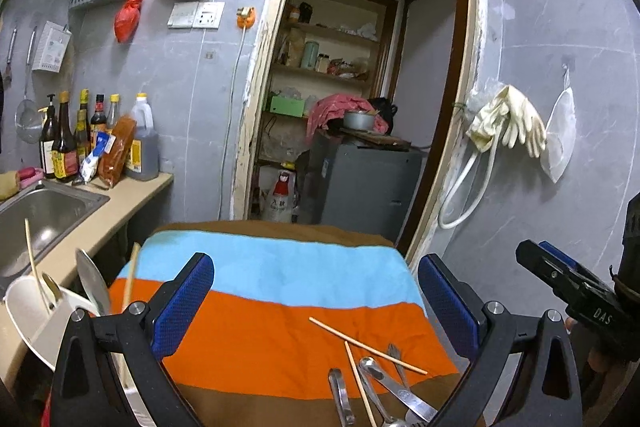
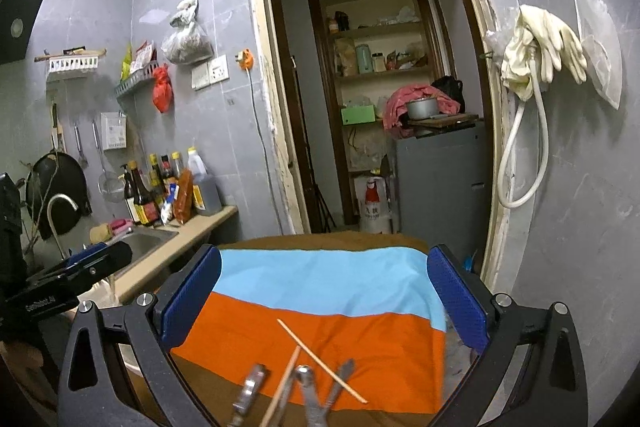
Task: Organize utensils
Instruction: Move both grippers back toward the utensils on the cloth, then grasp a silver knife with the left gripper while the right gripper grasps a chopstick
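Utensils [image 1: 380, 387] lie in a loose heap on the striped cloth [image 1: 280, 291] just below and ahead of both your tools: two chopsticks [image 1: 368, 345] crossed over metal spoons and a fork. The left tool [image 1: 316, 311] is spread wide with nothing between its pads, and the right tool [image 2: 324, 297] is likewise spread and empty; in the right view the pile [image 2: 304, 387] sits low between its fingers, slightly blurred. Off to the left tool's left stands a white holder [image 1: 32, 311] already carrying a chopstick, a spoon and a ladle, at the edge of the tabletop [image 1: 120, 211] by the sink [image 1: 48, 207]. The likely trouble is the tangle: a chopstick resting across the metal pieces is thin and round, so a pinch from above may roll it away or drag a neighbouring spoon along. The cloth is soft and wrinkled, so pads pressed low could catch fabric and pull the whole heap. The holder looks tilted and light, and a hard drop-in may tip it toward the sink. Your two tools are near each other, so reaching together risks a knock.
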